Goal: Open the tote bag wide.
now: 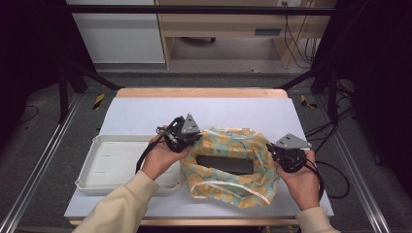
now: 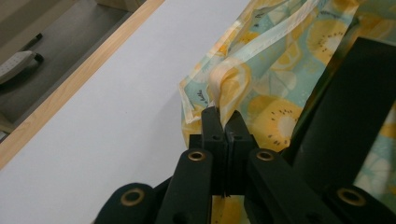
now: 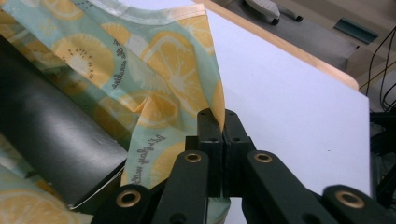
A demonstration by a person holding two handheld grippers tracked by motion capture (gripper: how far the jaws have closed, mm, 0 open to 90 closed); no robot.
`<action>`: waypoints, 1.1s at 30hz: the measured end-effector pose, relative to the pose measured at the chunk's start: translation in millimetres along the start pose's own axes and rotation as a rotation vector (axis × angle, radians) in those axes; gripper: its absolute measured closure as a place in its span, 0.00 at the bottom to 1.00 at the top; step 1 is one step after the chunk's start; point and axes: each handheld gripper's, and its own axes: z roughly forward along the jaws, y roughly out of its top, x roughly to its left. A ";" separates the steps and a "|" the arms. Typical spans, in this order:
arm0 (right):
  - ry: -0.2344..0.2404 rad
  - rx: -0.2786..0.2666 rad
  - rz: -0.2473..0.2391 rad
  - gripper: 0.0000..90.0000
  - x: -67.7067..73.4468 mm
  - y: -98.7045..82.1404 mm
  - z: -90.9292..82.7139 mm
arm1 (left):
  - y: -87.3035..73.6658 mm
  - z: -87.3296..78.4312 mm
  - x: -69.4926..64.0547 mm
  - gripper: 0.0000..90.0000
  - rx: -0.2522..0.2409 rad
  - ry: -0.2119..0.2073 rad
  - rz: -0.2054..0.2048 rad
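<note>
A wooden-edged table (image 1: 145, 92) carries a pale blue-grey mat (image 1: 145, 116) that covers most of its top. On the mat's left side lies a shallow white plastic tray (image 1: 104, 165), its right end partly behind the person's left forearm. To the right of the tray, about mid-table, sits a fabric bag printed with lemon and kiwi slices (image 1: 228, 167) on a mint ground, its mouth pulled open toward the camera so that a dark, flat, box-like object (image 1: 224, 164) shows inside it. The bag's cream-trimmed handle (image 1: 243, 187) lies across its near side. The left gripper (image 1: 192, 137) is at the bag's left rim; in the left gripper view its jaws are pressed together on a bunched fold of the cream-edged rim (image 2: 224, 93). The right gripper (image 1: 273, 151) is at the bag's right rim, and in the right gripper view its jaws are likewise closed, pinching the edge of the printed cloth (image 3: 177, 88), with the dark object (image 3: 51, 140) just to their left.
</note>
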 end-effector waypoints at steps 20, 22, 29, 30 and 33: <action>0.042 0.085 0.025 0.83 -1.8 -21.0 48.8 | -27.5 37.6 5.3 1.00 0.087 -0.019 -0.056; 0.039 0.074 0.035 0.70 -1.8 -18.6 45.5 | -27.5 36.1 6.4 1.00 0.085 -0.018 -0.060; 0.052 0.028 0.033 0.50 2.4 -5.5 29.0 | -28.0 32.7 7.5 1.00 0.083 -0.015 -0.060; 0.052 0.019 0.028 0.49 3.1 -3.3 26.2 | -28.0 32.3 7.6 1.00 0.079 -0.015 -0.064; 0.050 -0.014 0.022 0.43 4.8 3.2 17.2 | -27.8 30.0 8.6 1.00 0.075 -0.015 -0.070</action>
